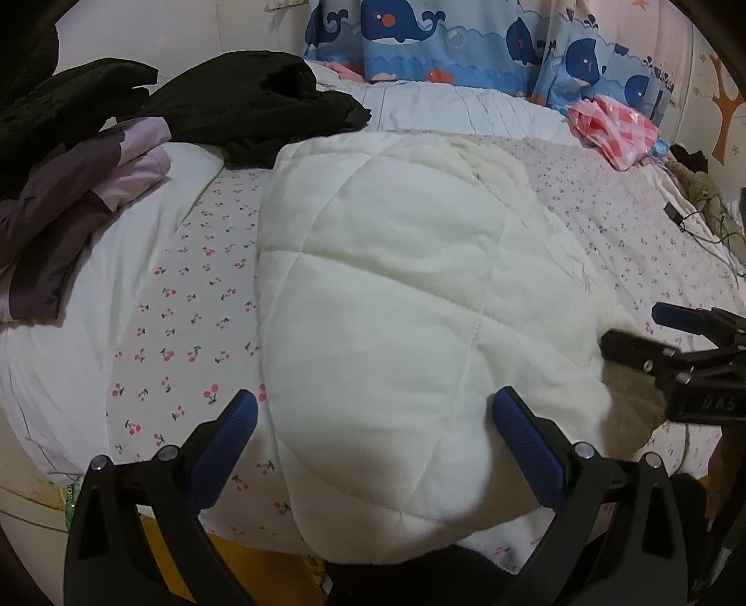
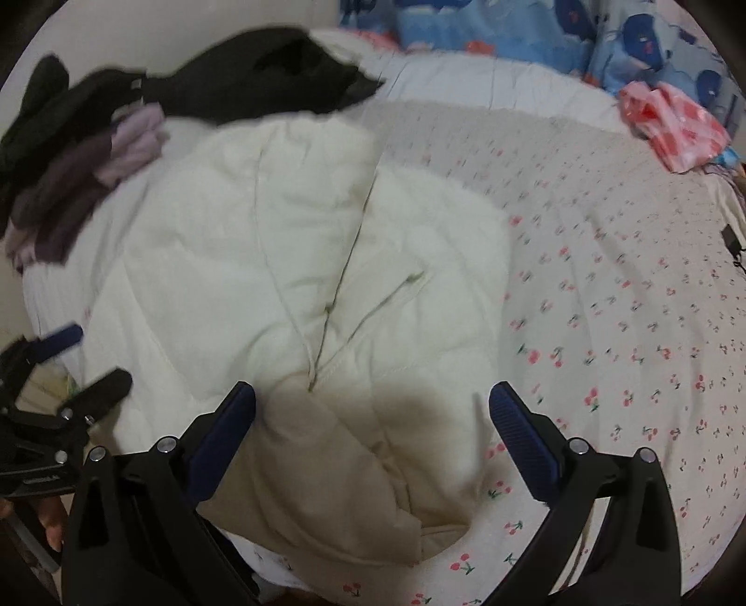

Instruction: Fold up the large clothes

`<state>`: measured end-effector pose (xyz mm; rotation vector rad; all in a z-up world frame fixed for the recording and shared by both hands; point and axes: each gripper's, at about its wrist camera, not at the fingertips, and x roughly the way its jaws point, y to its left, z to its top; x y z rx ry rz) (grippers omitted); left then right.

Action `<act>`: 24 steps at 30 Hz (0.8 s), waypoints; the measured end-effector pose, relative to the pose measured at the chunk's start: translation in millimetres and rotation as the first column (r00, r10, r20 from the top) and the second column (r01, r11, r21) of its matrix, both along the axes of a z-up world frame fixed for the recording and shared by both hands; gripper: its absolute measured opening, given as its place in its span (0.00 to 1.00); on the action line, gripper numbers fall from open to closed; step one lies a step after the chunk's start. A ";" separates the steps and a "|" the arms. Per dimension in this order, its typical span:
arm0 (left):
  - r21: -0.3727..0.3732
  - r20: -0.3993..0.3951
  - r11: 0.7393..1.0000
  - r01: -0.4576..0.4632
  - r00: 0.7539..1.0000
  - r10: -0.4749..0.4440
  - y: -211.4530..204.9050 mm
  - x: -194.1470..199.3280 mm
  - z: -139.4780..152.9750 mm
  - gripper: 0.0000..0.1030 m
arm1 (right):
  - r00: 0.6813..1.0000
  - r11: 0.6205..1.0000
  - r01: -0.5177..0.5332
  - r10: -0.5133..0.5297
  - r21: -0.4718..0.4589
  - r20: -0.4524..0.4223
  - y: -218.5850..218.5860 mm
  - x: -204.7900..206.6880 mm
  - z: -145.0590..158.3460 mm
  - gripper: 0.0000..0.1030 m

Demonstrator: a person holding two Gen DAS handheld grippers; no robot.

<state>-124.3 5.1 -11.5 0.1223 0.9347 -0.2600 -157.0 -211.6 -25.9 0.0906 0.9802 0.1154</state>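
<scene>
White quilted jacket (image 1: 396, 298) is spread across the middle of the cherry-print bedsheet (image 1: 186, 326), pretty much filling both views. Left gripper (image 1: 373, 419) hovers over its near edge with jaws wide apart, nothing pinched. Right gripper (image 2: 373, 405) is the same deal, jaws spread over the beige lining (image 2: 335, 475) at 6 o'clock. Clutter-wise: a black garment (image 1: 261, 102) butts right up against the jacket's far edge at 11 o'clock, and a purple pile (image 1: 84, 200) sits at 9. Pink checked cloth (image 1: 615, 126) and whale-print bedding (image 1: 443, 37) are well clear around 1 to 2 o'clock.
</scene>
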 end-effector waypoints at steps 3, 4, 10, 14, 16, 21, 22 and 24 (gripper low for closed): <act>-0.048 -0.008 0.999 -0.014 1.000 0.014 5.6 9.3 8.1 0.95 | 0.999 0.999 0.024 -0.024 0.025 0.032 -6.9 6.5 12.1 0.93; -0.105 -0.037 0.994 -0.020 0.999 0.016 11.4 14.8 9.5 0.95 | 1.000 0.999 0.023 -0.023 0.035 0.012 -11.9 14.8 10.2 0.93; -0.282 -0.195 0.958 -0.046 0.981 -0.010 34.9 38.3 -8.5 0.95 | 0.994 0.990 0.027 -0.012 0.137 -0.107 -28.8 25.2 -13.7 0.93; -0.443 -0.270 0.884 -0.150 0.962 0.028 73.8 54.7 -12.1 0.94 | 0.994 0.985 0.100 -0.095 0.143 -0.048 -49.7 17.2 -1.5 0.93; -0.466 -0.307 0.867 -0.178 0.951 0.029 78.8 66.3 -22.3 0.95 | 0.990 0.983 0.118 -0.105 0.138 -0.100 -51.2 22.6 -14.0 0.93; -0.441 -0.363 0.890 -0.113 0.930 -0.062 49.8 79.0 -47.7 0.95 | 0.973 0.945 0.141 -0.077 0.296 -0.218 -38.8 32.4 -62.3 0.93; -0.428 -0.338 0.902 -0.065 0.937 -0.092 40.7 75.9 -38.1 0.95 | 0.973 0.933 0.152 -0.084 0.326 -0.213 -36.3 33.6 -66.1 0.94; -0.402 -0.258 0.915 0.022 0.956 -0.137 29.3 65.6 -16.1 0.92 | 0.980 0.917 0.144 -0.079 0.372 -0.184 -32.4 36.8 -62.2 0.94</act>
